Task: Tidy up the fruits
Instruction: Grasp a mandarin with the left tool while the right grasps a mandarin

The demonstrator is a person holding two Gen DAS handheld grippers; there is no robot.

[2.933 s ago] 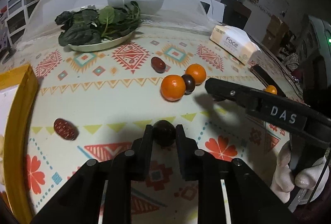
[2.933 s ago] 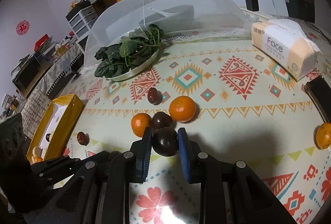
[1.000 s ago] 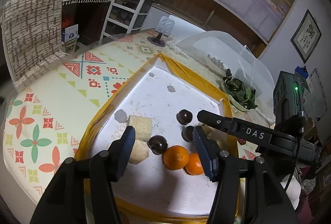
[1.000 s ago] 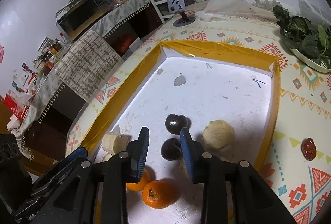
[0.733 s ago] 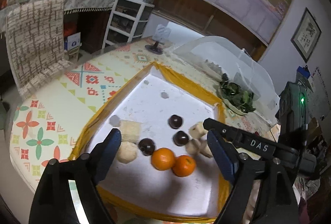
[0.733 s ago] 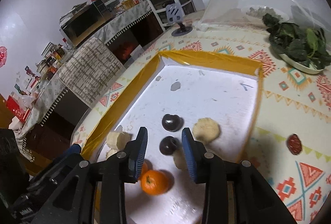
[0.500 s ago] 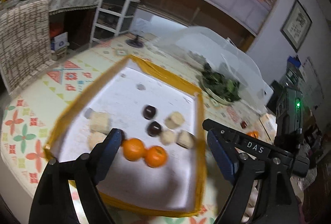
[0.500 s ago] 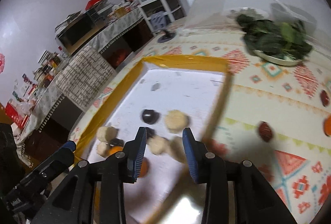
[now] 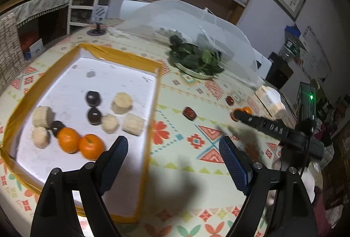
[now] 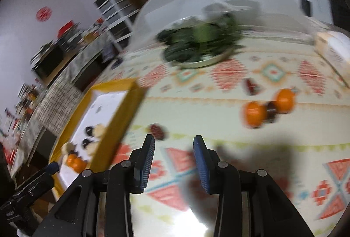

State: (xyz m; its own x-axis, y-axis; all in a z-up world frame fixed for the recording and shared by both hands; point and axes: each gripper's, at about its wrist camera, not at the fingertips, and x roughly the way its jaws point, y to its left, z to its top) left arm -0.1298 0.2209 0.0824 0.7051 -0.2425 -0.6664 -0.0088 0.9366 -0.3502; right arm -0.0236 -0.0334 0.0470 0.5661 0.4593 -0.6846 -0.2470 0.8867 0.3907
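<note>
tray [image 9: 154,92] holds 2 oranges, 3 dark fruits; left on cloth: 2 oranges [image 10: 254,114], dark fruit, 2 red dates. left gripper [image 9: 172,150] wide apart, right gripper [image 10: 174,149] narrowly apart, both empty.

The right wrist view is motion-smeared: the greens [image 10: 201,44], 2 oranges [image 10: 254,114] and the dark fruit [image 10: 271,114] between them lack sharp edges. The tray [image 10: 118,123] hides most of its contents there.
</note>
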